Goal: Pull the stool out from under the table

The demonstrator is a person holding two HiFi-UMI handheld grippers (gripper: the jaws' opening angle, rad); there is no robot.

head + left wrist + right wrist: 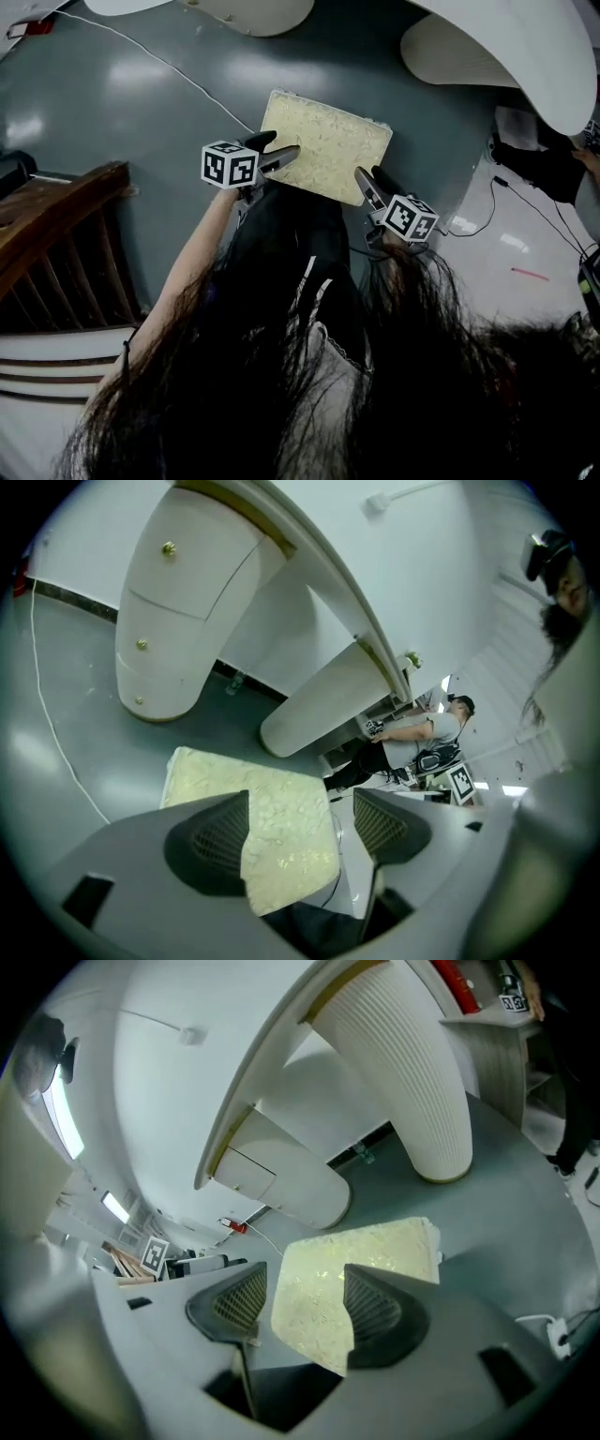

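Note:
The stool (328, 141) has a cream, patterned square seat and stands on the grey floor, apart from the white table bases. My left gripper (279, 150) is open at the seat's near left corner. In the left gripper view that corner of the stool (253, 808) lies between the spread jaws of the left gripper (300, 822). My right gripper (370, 178) is open at the near right corner. In the right gripper view the stool (366, 1260) shows between and beyond the jaws of the right gripper (302, 1299). The stool's legs are hidden.
White rounded table bases (253, 11) (497, 47) stand beyond the stool. A dark wooden chair (56, 234) is at the left, and a white cable (169, 66) crosses the floor. Black cables (492, 202) lie at the right. Another person (412, 738) sits far off.

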